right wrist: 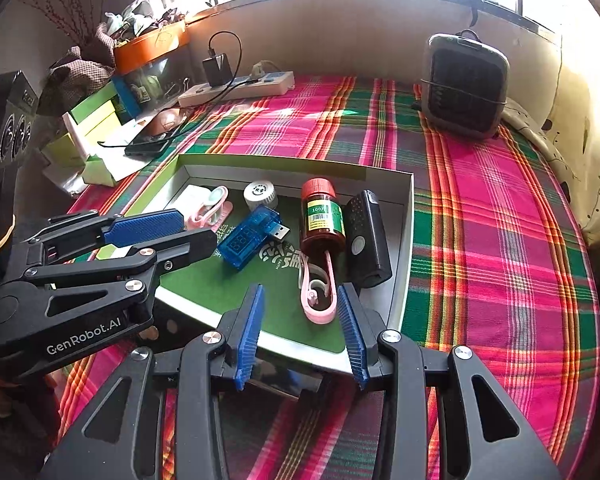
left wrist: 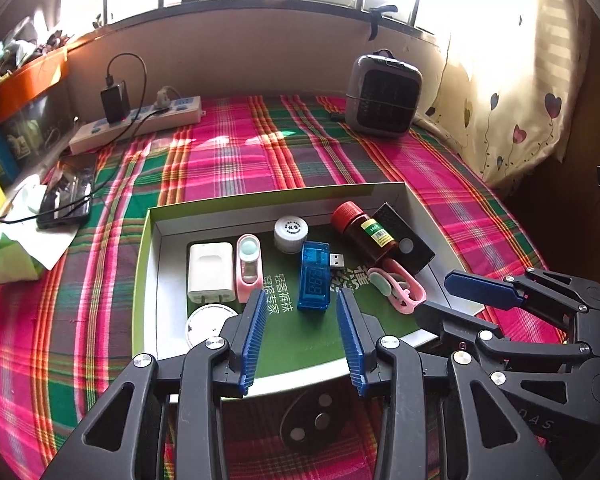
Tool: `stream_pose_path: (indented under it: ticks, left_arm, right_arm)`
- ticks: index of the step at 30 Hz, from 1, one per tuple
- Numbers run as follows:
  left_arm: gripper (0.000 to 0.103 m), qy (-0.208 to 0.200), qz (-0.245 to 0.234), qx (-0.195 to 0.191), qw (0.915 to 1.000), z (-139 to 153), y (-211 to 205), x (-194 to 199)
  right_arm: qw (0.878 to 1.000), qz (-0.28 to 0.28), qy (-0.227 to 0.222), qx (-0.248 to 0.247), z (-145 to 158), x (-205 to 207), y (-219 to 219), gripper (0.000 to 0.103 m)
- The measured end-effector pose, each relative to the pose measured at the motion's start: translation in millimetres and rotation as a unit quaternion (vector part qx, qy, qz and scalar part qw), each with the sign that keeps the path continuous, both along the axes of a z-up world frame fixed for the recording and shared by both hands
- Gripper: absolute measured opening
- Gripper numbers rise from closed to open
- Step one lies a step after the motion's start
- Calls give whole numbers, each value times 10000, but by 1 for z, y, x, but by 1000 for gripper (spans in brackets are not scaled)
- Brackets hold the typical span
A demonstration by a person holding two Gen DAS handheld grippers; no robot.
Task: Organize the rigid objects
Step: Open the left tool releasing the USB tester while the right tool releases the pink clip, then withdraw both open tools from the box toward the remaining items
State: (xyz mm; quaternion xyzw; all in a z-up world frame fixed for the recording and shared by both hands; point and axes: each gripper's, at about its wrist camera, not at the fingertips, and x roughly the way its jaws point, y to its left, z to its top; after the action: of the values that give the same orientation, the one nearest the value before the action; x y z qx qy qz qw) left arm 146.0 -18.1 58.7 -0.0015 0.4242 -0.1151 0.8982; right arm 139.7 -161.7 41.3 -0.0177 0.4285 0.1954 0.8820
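Note:
A shallow white-walled box point(left wrist: 260, 196) with a green floor lies on the plaid cloth. It holds a white charger point(left wrist: 211, 270), a pink-and-white gadget point(left wrist: 249, 264), a white jar point(left wrist: 291, 232), a blue USB tester point(left wrist: 314, 276), a red-capped brown bottle point(left wrist: 364, 232), a black device point(left wrist: 404, 240), a pink clip point(left wrist: 400, 288) and a white disc point(left wrist: 208, 320). My left gripper point(left wrist: 301, 300) hovers open over the box's near side, just short of the tester. My right gripper point(right wrist: 300, 292) is open; the pink clip point(right wrist: 320, 292) lies on the floor beside its right finger, not pinched.
A grey heater point(left wrist: 384, 96) stands at the back right, with a power strip point(left wrist: 140, 120) and plugged charger at the back left. A phone point(left wrist: 66, 196) on paper and stacked boxes crowd the left edge. A curtain point(left wrist: 520, 80) hangs at the right.

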Motion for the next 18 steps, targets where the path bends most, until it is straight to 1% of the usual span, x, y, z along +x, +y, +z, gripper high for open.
stream_pose_path:
  ticks: [8,14,18]
  left_arm:
    - [36,-86,115,-103,9998,4,15,-25]
    - [36,-92,255,-298,9992,4,31,-41]
    - [38,-43,370,-408,9985,0,44,-52]
  right_arm:
    - [9997,-119,-160,101,8,-18,-2,39]
    - [9993,-210,-267,132,12,-33,-3,39]
    - [9989,-275,-296,252,12,-42,-9,39]
